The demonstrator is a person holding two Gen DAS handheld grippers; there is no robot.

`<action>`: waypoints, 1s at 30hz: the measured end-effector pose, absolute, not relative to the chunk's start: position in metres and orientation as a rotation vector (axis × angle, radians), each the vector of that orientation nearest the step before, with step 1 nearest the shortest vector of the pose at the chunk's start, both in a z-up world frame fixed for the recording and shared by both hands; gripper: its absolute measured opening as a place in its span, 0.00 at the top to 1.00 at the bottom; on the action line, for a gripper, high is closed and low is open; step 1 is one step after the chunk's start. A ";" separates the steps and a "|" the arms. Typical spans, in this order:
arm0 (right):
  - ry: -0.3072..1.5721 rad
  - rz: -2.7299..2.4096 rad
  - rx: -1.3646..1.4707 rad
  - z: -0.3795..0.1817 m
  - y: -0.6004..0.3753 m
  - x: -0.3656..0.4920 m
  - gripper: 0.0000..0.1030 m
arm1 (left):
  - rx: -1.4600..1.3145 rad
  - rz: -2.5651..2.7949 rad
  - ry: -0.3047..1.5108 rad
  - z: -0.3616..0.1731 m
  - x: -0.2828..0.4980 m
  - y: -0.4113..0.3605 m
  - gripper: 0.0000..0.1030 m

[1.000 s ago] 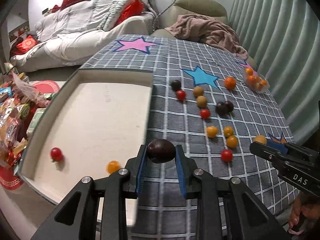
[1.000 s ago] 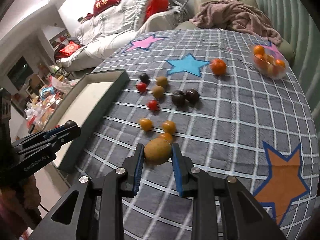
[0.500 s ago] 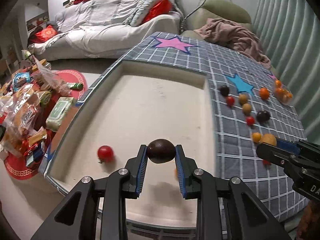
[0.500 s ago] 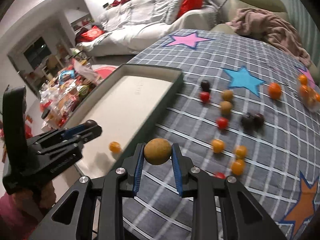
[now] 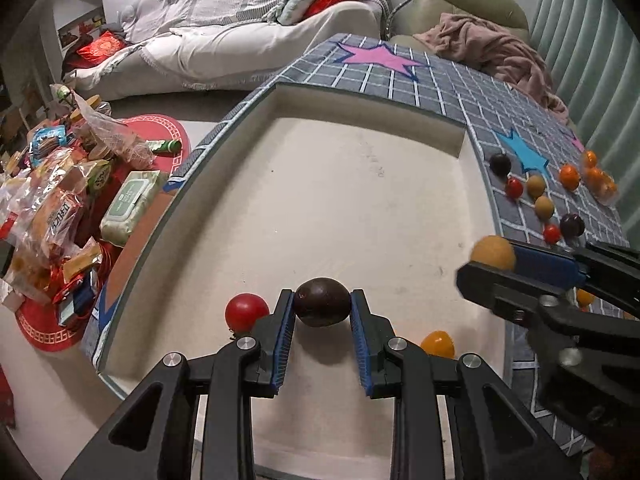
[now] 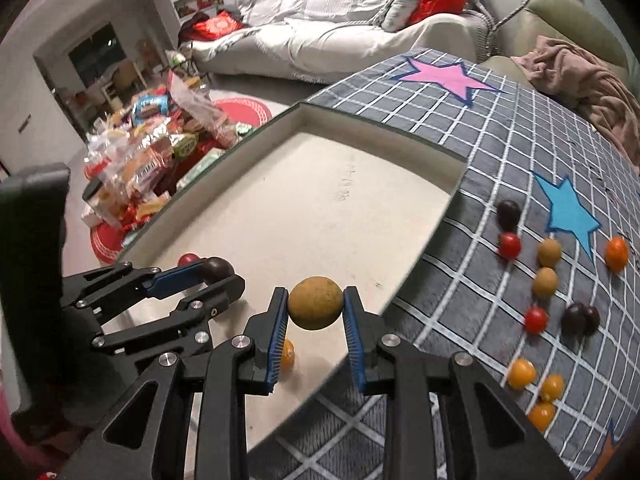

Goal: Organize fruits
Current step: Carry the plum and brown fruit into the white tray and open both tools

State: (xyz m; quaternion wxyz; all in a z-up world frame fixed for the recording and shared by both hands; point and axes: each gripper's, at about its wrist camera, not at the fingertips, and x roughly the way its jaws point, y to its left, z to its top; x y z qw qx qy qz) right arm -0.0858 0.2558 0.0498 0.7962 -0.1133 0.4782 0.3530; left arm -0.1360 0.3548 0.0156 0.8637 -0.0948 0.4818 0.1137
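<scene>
Two claws are loaded, both held above the cream tray [image 5: 360,184] that sits at the left edge of the tabletop [image 6: 540,152], which is covered by a grey grid cloth with star patches. The left claw [image 5: 322,312] is closed onto a dark purple plum [image 5: 322,307], pinched between its blue pads; the plum hangs over the near part of the tray floor. The right claw [image 6: 315,312] is closed onto a tan round fruit [image 6: 315,308], likewise clamped between its pads, over the tray's near right side just inside the rim.

Already on the tray floor: a red cherry tomato [image 5: 246,311], just left of the left claw, and an orange cherry tomato [image 5: 438,343] to its right, near the tray's right wall.

Loose on the cloth to the right of the tray lie further small fruits: dark plums [image 6: 508,210], red tomatoes [image 6: 509,245], tan fruits [image 6: 549,252], orange-yellow tomatoes [image 6: 521,373] and a small orange [image 6: 616,254].

Snack packets [image 5: 60,208] are heaped on the floor left of the tabletop.
</scene>
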 end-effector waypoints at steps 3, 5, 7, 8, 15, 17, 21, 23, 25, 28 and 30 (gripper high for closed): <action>1.047 0.750 -0.285 0.040 0.261 -0.082 0.71 | -0.181 0.240 1.015 0.013 -0.134 0.354 0.72; 1.058 0.755 -0.290 0.037 0.262 -0.078 0.71 | -0.174 0.239 1.018 0.013 -0.134 0.353 0.72; 1.059 0.757 -0.305 0.037 0.264 -0.077 0.71 | -0.175 0.238 1.019 0.013 -0.134 0.353 0.71; 1.058 0.757 -0.321 0.036 0.266 -0.077 0.71 | -0.175 0.236 1.020 0.013 -0.134 0.354 0.71; 1.058 0.767 -0.288 0.039 0.261 -0.075 0.58 | -0.178 0.264 1.024 0.010 -0.138 0.358 0.25; 1.052 0.782 -0.265 0.042 0.261 -0.076 0.40 | -0.214 0.254 1.006 0.011 -0.143 0.361 0.19; 1.033 0.779 -0.267 0.047 0.261 -0.081 0.28 | -0.209 0.254 0.993 0.017 -0.145 0.358 0.19; 1.023 0.783 -0.251 0.051 0.259 -0.083 0.22 | -0.219 0.251 0.989 0.018 -0.146 0.357 0.19; 1.007 0.765 -0.248 0.055 0.255 -0.085 0.20 | -0.236 0.245 0.990 0.018 -0.148 0.357 0.19; 0.990 0.725 -0.244 0.061 0.246 -0.086 0.11 | -0.251 0.218 0.991 0.019 -0.151 0.353 0.19; 0.991 0.711 -0.211 0.063 0.235 -0.085 0.00 | -0.242 0.195 0.988 0.021 -0.155 0.346 0.19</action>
